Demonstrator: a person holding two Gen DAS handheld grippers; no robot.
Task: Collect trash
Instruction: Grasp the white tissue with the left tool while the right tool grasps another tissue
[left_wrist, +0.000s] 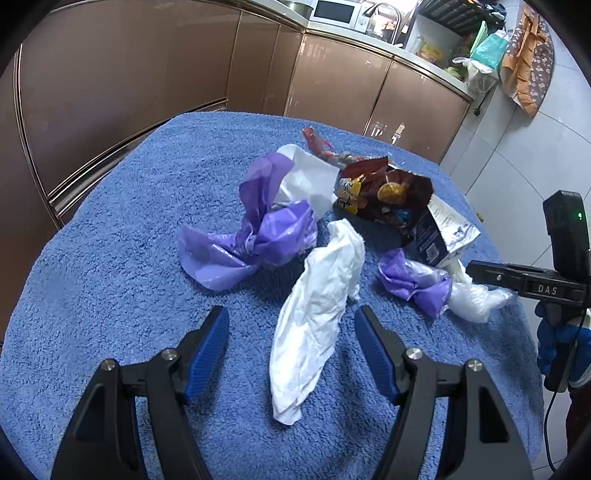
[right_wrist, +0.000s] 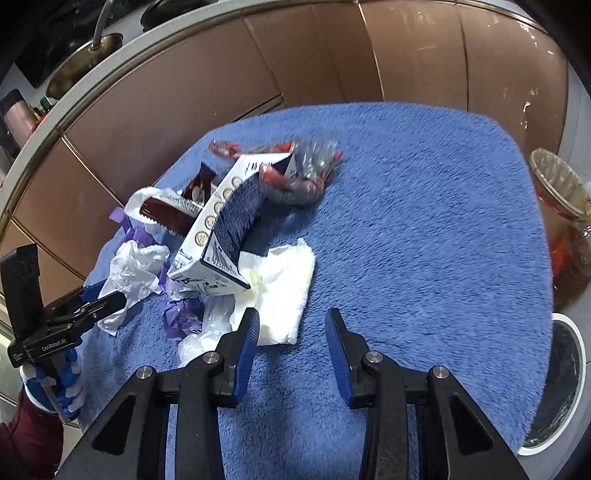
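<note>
Trash lies on a blue towel-covered table. A crumpled white tissue lies between and just ahead of my open left gripper. Beyond it are purple plastic bags, a brown snack wrapper, a blue-white carton and a small purple-and-clear wad. My right gripper is open and empty; its left finger touches a folded white tissue. The carton stands just beyond it, with a red-clear wrapper farther back.
Brown cabinets surround the table. A lined trash bin stands at the right off the table edge, with a white round bin below it. The right-hand gripper body shows at the left wrist view's right edge.
</note>
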